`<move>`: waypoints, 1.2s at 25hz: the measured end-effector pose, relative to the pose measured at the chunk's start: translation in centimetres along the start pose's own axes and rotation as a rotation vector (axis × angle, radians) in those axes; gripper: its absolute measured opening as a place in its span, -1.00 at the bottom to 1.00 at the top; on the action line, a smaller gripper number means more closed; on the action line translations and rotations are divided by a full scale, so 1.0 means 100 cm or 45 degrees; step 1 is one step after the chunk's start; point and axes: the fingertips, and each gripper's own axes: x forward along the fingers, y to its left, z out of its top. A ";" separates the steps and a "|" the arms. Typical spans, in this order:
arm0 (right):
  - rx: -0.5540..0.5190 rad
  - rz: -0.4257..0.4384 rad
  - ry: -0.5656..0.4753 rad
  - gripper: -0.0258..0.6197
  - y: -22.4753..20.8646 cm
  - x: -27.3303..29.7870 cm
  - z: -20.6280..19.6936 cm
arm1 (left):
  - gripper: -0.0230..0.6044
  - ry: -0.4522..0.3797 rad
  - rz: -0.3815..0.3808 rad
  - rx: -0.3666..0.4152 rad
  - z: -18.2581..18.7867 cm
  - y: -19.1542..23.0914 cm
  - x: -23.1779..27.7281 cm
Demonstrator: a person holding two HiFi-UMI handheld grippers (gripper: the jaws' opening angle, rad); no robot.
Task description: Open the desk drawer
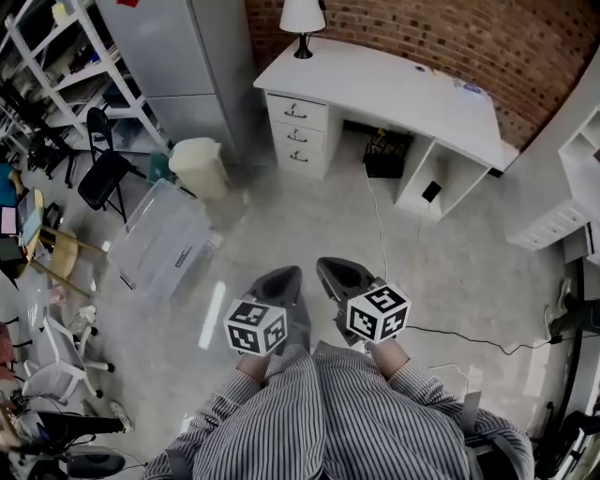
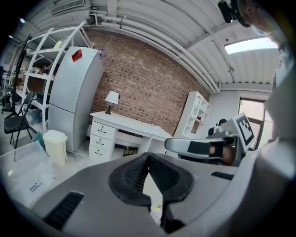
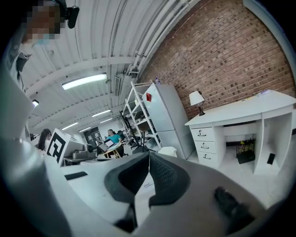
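Note:
A white desk [image 1: 375,89] stands against the brick wall, far ahead of me across the floor. Its left pedestal carries three closed drawers [image 1: 298,134] with dark handles; the same drawers [image 2: 101,139] show in the left gripper view and the drawers [image 3: 205,144] in the right gripper view. My left gripper [image 1: 284,278] and right gripper [image 1: 335,272] are held side by side in front of my striped sleeves, both shut with nothing between the jaws. Both point toward the desk from a distance. A lamp [image 1: 302,21] sits on the desk's left end.
A cream waste bin [image 1: 199,166] and a clear plastic box [image 1: 159,239] stand left of the path to the desk. A grey fridge [image 1: 183,56] is beside the drawers. A black basket [image 1: 386,155] sits under the desk; a cable [image 1: 450,333] trails across the floor at right.

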 end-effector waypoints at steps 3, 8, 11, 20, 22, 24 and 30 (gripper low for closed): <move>0.011 -0.027 -0.016 -0.86 -0.018 0.014 0.012 | -0.89 0.014 -0.020 0.014 0.014 0.015 0.022; 0.024 -0.070 -0.011 -0.87 -0.050 0.056 0.035 | -0.89 0.049 -0.074 0.033 0.041 0.047 0.065; 0.020 -0.090 -0.017 -0.87 -0.069 0.087 0.055 | -0.89 0.062 -0.099 0.048 0.065 0.072 0.092; -0.005 -0.142 -0.088 -0.87 -0.132 0.197 0.130 | -0.89 0.045 -0.175 0.112 0.153 0.165 0.170; -0.016 -0.148 -0.089 -0.86 -0.144 0.217 0.139 | -0.89 0.044 -0.183 0.118 0.166 0.183 0.187; -0.018 -0.165 -0.094 -0.87 -0.158 0.233 0.148 | -0.89 0.051 -0.190 0.124 0.176 0.198 0.202; 0.009 -0.216 -0.225 -0.87 -0.187 0.266 0.191 | -0.89 0.092 -0.202 0.117 0.186 0.235 0.230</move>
